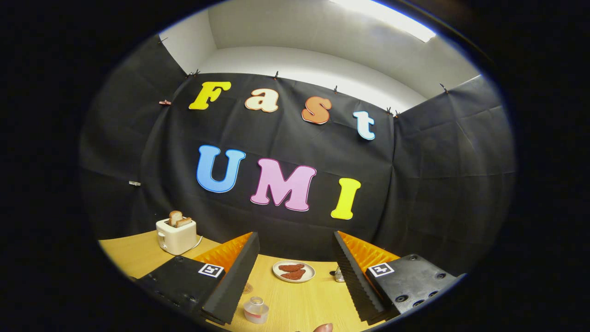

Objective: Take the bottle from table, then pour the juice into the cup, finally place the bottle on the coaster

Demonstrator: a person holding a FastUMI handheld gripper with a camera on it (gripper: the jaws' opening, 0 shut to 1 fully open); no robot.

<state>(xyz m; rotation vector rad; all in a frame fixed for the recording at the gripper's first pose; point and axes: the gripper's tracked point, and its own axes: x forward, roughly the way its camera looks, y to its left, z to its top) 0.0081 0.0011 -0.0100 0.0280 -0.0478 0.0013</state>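
My gripper [295, 237] is open, held above the wooden table [299, 304] with its fingers [235, 281] spread wide and nothing between them. Down between the fingers, close to the left one, stands a small clear vessel with a narrow top and a little red at its base [256, 310]; I cannot tell whether it is the bottle or the cup. A round brownish coaster [248, 288] peeks out from behind the left finger just beyond it. A rounded pinkish-red top [322, 328] shows nearest to me, mostly cut off.
A white plate [293, 271] with two reddish-brown pieces lies beyond the fingers near the wall. A cream toaster [176, 236] holding bread slices stands far left. A small silvery object [339, 275] sits beside the right finger.
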